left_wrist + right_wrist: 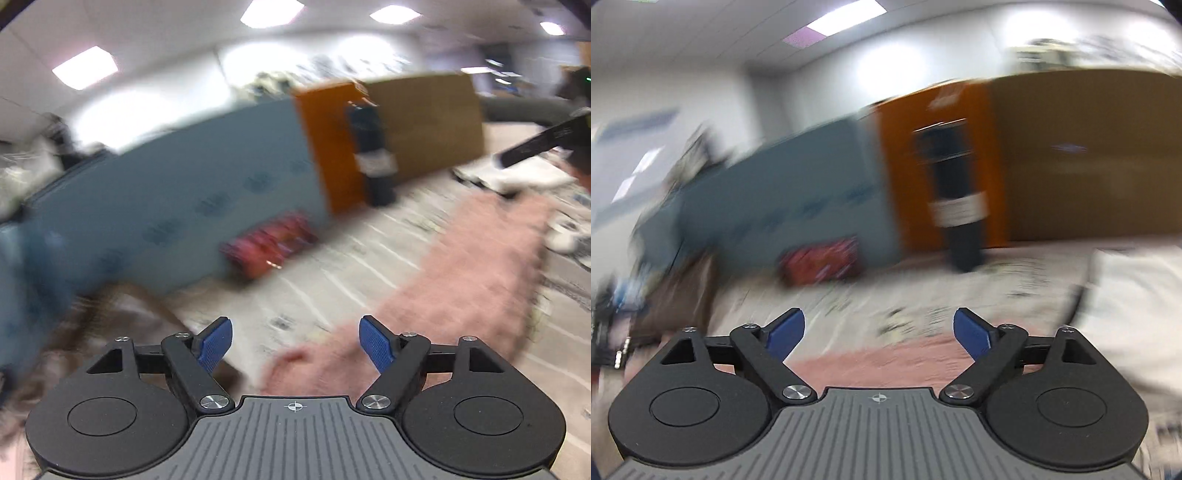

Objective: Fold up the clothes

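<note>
Cloth of pale, line-patterned weave (332,266) spreads ahead of both wide, empty jaws, pink garment (461,273) under them, blue panel (177,199) beyond.

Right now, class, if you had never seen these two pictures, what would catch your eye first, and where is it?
The fuzzy pink garment stands out first, spread across the patterned surface ahead of the open left gripper. Behind it, a bright orange panel stands between a blue one and a brown board, with a dark bottle before it. The right gripper is open too, holding nothing.
</note>
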A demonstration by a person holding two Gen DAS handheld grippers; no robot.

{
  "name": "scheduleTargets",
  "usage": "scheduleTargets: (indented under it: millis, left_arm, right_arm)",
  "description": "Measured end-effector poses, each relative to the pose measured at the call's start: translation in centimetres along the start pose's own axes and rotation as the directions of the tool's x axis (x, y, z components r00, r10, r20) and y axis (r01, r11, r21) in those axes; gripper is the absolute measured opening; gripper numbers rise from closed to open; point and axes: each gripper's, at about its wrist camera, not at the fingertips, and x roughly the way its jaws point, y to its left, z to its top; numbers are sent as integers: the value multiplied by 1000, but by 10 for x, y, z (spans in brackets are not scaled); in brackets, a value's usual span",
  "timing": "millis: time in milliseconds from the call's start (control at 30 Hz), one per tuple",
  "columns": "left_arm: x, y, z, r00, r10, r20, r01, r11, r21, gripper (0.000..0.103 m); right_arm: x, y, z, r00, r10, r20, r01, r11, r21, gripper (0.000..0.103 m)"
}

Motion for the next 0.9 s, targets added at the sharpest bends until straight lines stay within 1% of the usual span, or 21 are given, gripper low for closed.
scheduleTargets:
  millis: [33, 100, 200, 233, 267, 300, 333, 367, 400, 433, 467, 533, 567, 600, 633, 733, 800, 900]
  left_arm:
    - [4, -1, -3, 999, -28, -21, 28, 1000, -3, 78]
    - [10, -1, -8, 998, -50, -37, 49, 998, -32, 78]
    - [18, 0, -14, 995, -84, -53, 80, 994, -79, 76]
    - [18, 1, -16, 994, -99, -53, 94, 991, -92, 74]
    - [18, 2, -18, 992, -114, -53, 108, 988, -106, 65]
    - [18, 3, -19, 990, -129, -54, 122, 985, -119, 59]
    - [16, 1, -21, 989, -140, -46, 133, 984, -120, 45]
    - [13, -1, -22, 988, -150, -39, 144, 982, -121, 36]
    - [11, -4, -23, 990, -139, -35, 134, 984, -118, 32]
    - [9, -8, -25, 991, -129, -32, 125, 986, -115, 22]
    - [6, -12, -27, 993, -119, -28, 115, 987, -112, 17]
    - [0, -20, -30, 995, -101, -19, 98, 990, -103, 14]
    - [-7, -23, -31, 995, -96, 0, 95, 990, -101, 12]
    - [-14, -26, -31, 996, -91, 20, 93, 991, -100, 12]
    - [-22, -29, -32, 996, -86, 40, 90, 991, -98, 11]
    - [-43, -38, -33, 993, -71, 98, 80, 992, -94, 11]
    - [-58, -44, -34, 989, -61, 137, 74, 993, -91, 11]
    - [-79, -53, -35, 980, -47, 195, 65, 994, -88, 11]
  right_arm:
    - [9, 6, -2, 998, 44, -39, -46, 998, -39, 88]
    - [27, 18, -7, 986, 119, -114, -131, 986, -105, 88]
    - [54, 36, -15, 962, 180, -205, -215, 963, -161, 88]
    - [62, 40, -17, 954, 191, -230, -234, 956, -177, 88]
    - [70, 43, -19, 949, 194, -248, -244, 952, -187, 88]
    - [76, 44, -20, 943, 198, -268, -252, 950, -185, 88]
    - [82, 43, -22, 936, 204, -287, -261, 949, -176, 88]
    - [87, 43, -24, 929, 211, -305, -270, 948, -167, 86]
    - [91, 43, -26, 923, 212, -322, -275, 947, -164, 84]
    - [95, 42, -28, 918, 209, -337, -277, 946, -168, 78]
    - [97, 41, -31, 916, 206, -344, -277, 945, -173, 72]
    - [92, 39, -33, 922, 203, -329, -269, 948, -171, 49]
    - [88, 38, -33, 925, 209, -317, -272, 947, -169, 41]
    - [81, 37, -32, 927, 222, -302, -281, 945, -168, 24]
    - [74, 36, -31, 928, 236, -287, -291, 942, -167, 15]
    - [42, 38, -28, 940, 262, -220, -309, 927, -213, 11]
    - [15, 43, -27, 944, 281, -170, -317, 917, -241, 11]
    - [-24, 51, -32, 950, 290, -116, -311, 908, -279, 10]
